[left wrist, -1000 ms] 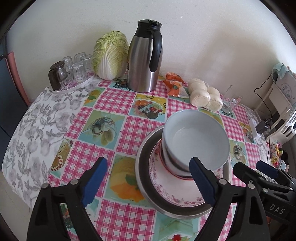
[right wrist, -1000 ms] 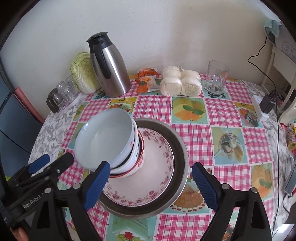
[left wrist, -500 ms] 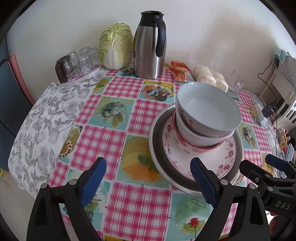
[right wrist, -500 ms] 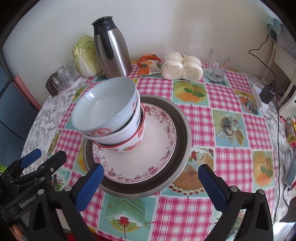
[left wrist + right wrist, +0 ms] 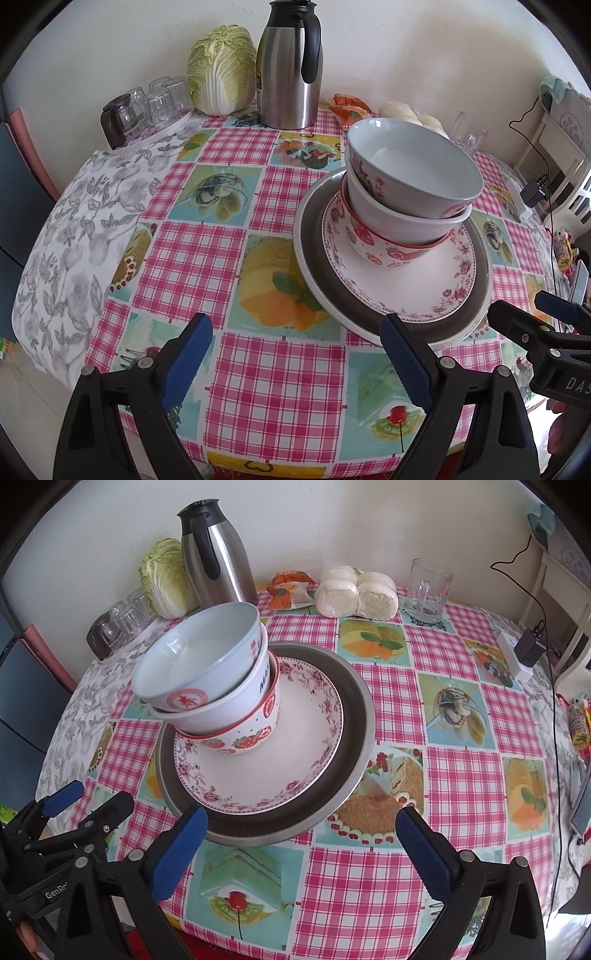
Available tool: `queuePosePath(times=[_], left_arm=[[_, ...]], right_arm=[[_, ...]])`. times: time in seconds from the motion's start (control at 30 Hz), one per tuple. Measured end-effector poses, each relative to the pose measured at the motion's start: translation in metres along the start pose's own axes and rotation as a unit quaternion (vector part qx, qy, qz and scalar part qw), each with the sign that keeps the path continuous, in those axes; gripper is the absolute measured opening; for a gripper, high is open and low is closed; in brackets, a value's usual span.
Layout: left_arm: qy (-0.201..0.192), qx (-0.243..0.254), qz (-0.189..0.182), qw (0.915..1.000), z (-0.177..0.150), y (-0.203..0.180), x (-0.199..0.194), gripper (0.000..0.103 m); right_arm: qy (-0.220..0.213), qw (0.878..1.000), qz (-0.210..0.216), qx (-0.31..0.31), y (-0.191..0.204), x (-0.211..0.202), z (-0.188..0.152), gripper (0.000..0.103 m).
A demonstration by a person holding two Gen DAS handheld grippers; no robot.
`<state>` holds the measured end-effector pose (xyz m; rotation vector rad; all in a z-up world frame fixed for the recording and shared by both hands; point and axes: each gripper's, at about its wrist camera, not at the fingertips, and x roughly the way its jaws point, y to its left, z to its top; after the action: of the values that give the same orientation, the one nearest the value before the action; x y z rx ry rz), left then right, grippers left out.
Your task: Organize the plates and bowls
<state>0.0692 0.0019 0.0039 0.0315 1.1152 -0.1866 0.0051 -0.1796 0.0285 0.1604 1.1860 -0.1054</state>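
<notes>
A stack stands on the checked tablecloth: a grey metal plate (image 5: 314, 266) (image 5: 354, 738), a floral plate (image 5: 424, 295) (image 5: 295, 760), a strawberry bowl (image 5: 391, 254) (image 5: 251, 738), a white bowl (image 5: 399, 218) and a pale blue bowl (image 5: 413, 166) (image 5: 195, 657) on top, leaning. My left gripper (image 5: 295, 339) is open and empty, just in front and left of the stack. My right gripper (image 5: 301, 823) is open wide and empty, in front of the metal plate's near rim. Each gripper shows in the other's view: the left gripper (image 5: 85, 808) and the right gripper (image 5: 546, 314).
Along the wall stand a steel thermos (image 5: 291, 74), a cabbage (image 5: 221, 70), several glasses on a tray (image 5: 147, 107), an orange packet (image 5: 290, 590), white buns (image 5: 356, 592) and a glass mug (image 5: 426, 590). A power adapter (image 5: 528, 650) lies at the right. The table's near edge is just below both grippers.
Both grippers have drawn back toward the table's near edge and sunk lower, so the stack now lies beyond their fingertips. The right jaws have widened slightly.
</notes>
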Motion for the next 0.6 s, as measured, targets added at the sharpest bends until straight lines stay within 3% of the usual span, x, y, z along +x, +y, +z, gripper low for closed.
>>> queuePosePath(times=[0.6], left_arm=[[0.001,0.011,0.043,0.999,-0.0015,-0.0021,0.0012,0.092]], right_arm=[[0.006,1.0,0.001,0.013,-0.0078,0.0003,-0.0012,0.103]])
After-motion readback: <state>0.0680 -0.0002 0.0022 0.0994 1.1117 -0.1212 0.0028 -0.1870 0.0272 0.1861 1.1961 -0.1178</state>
